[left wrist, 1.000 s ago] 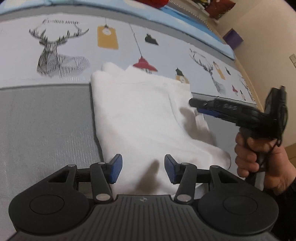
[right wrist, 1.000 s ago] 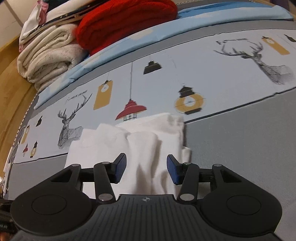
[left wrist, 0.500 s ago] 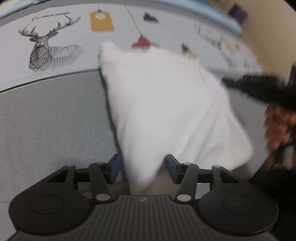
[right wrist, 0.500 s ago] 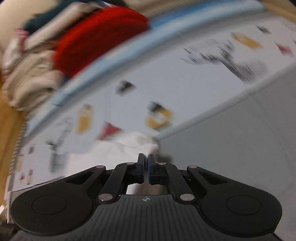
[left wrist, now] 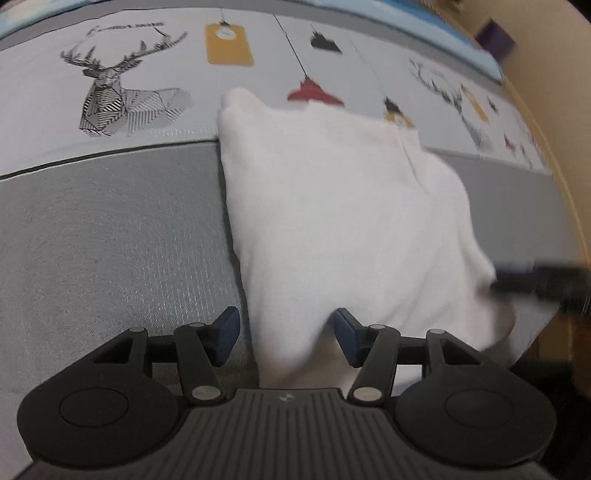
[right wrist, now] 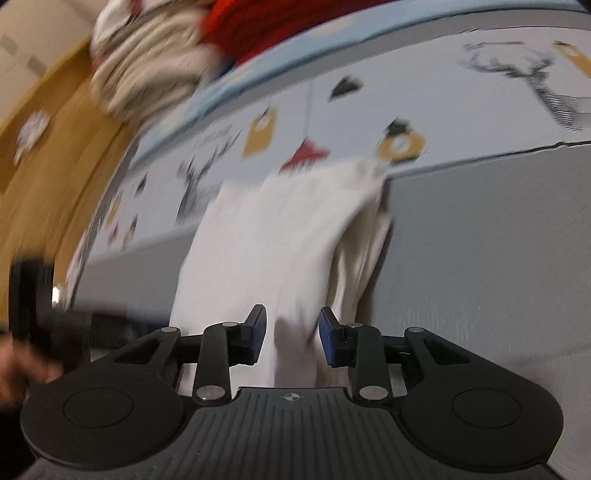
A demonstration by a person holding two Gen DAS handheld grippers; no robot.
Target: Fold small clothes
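The bed cover [left wrist: 110, 240] fills both views, grey nearer the cameras and pale with printed deer, lamps and tags farther back; on it lies the white garment [left wrist: 343, 221], folded into a broad slab, its far edge crossing the line where grey meets the printed band; at the far left corner in the right wrist view sit a blurred pile of cream cloth [right wrist: 147, 70] and something red [right wrist: 280, 26] beside it. The left gripper [left wrist: 286, 334] hangs over the near edge of the garment, its blue pads spread and opening, cloth lying between them but not pressed by either; the right gripper [right wrist: 292, 334] sits at the garment's near end, its pads also parting, a fold of white cloth standing in the gap with neither pad squeezing it.
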